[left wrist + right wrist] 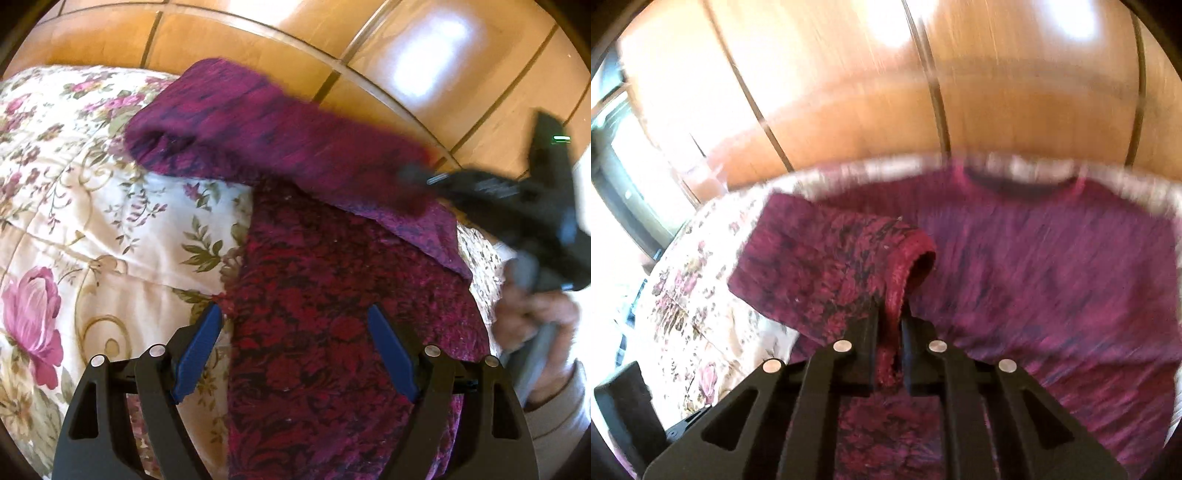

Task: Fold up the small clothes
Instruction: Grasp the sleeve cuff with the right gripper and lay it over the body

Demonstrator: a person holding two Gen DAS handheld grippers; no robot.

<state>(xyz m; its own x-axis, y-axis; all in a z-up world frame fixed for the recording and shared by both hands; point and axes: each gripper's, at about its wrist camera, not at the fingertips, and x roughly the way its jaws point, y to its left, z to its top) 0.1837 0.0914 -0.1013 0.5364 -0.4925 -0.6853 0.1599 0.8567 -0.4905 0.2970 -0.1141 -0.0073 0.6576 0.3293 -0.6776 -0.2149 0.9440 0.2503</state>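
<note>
Magenta knit, flecked with dark thread, covers most of a bed: a small sweater (pixel 1052 273) lies spread on a floral quilt (pixel 74 206), its dark-edged neckline at the far side near glossy wooden wardrobe doors (pixel 258 33). The right gripper (pixel 890 314) has its jaws pressed together on the ribbed cuff (pixel 908 269) of one sleeve (pixel 820 266), which hangs lifted off the sweater's body with the cuff curling over into a loop above the jaws. The left gripper (pixel 295 328) hovers over a red-and-black patterned stretch of the knit, its jaws spread wide, blue pads (pixel 199 350) apart on either side and nothing caught between them; whether they touch the cloth below cannot be made out. Seen from the left wrist, the right gripper shows as a dark smear at the right edge, a hand (pixel 535 317) and pale sleeve below it, both blurred. Much of the right wrist view is streaked, so the far hem, the quilt's border and the sweater's right side are soft and partly cut off by the lens rim. At far left a bright window (pixel 624 158) is washed out, and a black shape in the near left corner cannot be identified.
</note>
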